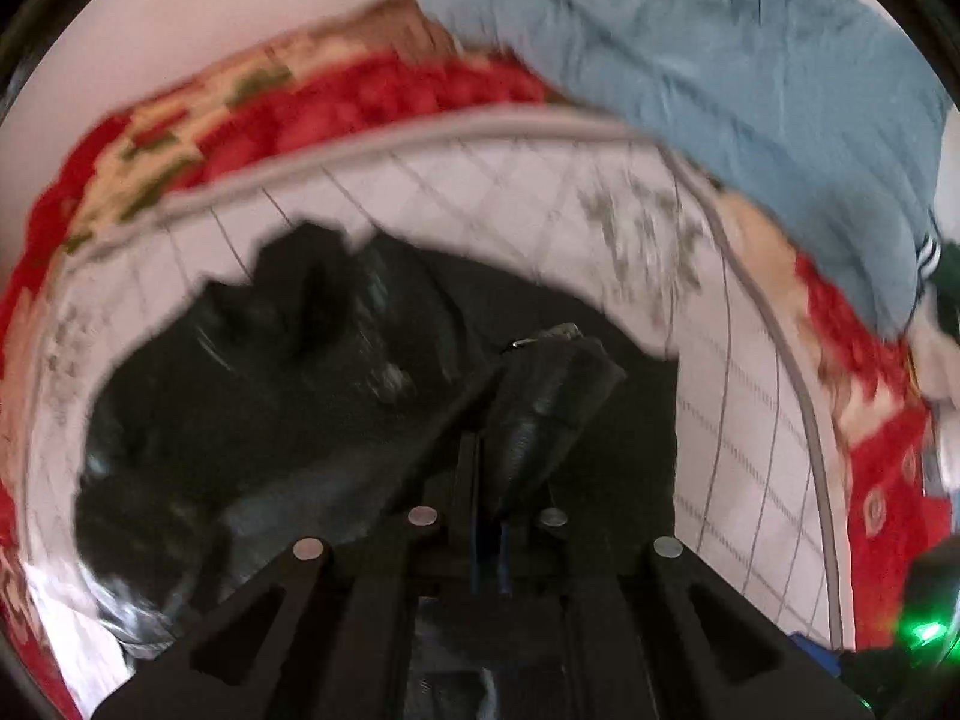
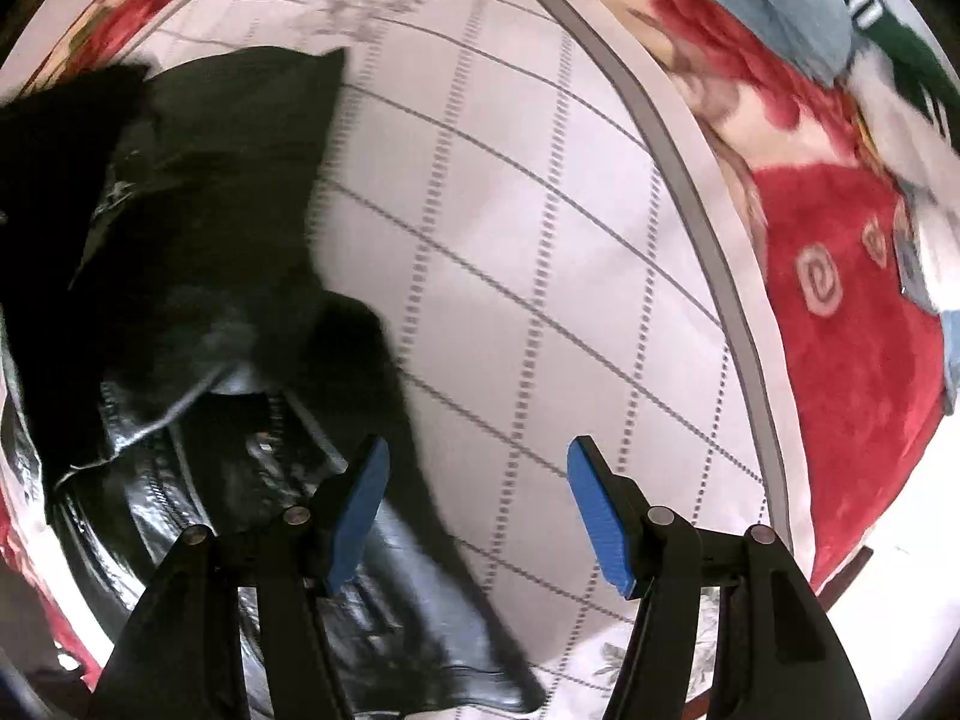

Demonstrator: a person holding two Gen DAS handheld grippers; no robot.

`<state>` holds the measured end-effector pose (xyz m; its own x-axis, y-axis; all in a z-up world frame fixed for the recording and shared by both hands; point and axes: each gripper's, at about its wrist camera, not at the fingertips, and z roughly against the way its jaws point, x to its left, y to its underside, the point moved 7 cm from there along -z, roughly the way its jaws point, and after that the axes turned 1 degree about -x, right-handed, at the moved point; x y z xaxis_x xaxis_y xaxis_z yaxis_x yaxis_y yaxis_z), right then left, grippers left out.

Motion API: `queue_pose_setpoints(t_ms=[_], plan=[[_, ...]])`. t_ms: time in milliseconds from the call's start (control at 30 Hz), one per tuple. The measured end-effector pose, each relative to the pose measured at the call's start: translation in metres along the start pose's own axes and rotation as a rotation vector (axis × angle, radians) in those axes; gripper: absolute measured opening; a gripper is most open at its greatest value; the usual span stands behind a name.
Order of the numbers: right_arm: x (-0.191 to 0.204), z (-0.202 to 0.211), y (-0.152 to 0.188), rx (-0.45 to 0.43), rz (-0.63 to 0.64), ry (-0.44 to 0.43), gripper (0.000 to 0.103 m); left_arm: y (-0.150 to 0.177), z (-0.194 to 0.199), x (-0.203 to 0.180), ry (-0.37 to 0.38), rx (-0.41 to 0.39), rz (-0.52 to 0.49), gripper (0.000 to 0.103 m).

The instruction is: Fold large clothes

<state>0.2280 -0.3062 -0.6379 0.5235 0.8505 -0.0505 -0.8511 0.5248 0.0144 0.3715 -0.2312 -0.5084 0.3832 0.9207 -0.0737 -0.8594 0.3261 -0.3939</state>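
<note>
A shiny black leather jacket [image 1: 288, 384] lies crumpled on a white checked sheet [image 1: 492, 204]. My left gripper [image 1: 489, 540] is shut on a fold of the jacket, and the pinched cloth bunches up just ahead of its fingers. In the right wrist view the jacket [image 2: 198, 312] fills the left side, zipper showing, on the white sheet [image 2: 540, 240]. My right gripper [image 2: 477, 510] is open, blue pads wide apart and empty, hovering over the jacket's right edge and the sheet.
A red flowered blanket [image 1: 360, 96] lies under the sheet and shows around it [image 2: 852, 312]. A light blue garment [image 1: 750, 96] lies at the far right, with green and white clothes [image 2: 900, 78] beside it.
</note>
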Motion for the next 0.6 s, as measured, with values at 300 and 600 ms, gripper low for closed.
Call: queue_pose_setpoints(t_ms=[300,600], plan=[[-0.038,0.002,-0.010,0.078,-0.071,-0.179,0.064,0.029,0.014,0.023,0.111,0.063,0.100,0.102],[0.027,0.036,-0.077,0.057,-0.021,-0.407,0.064,0.083,0.054,0.146,-0.153,0.097,0.354,0.102]])
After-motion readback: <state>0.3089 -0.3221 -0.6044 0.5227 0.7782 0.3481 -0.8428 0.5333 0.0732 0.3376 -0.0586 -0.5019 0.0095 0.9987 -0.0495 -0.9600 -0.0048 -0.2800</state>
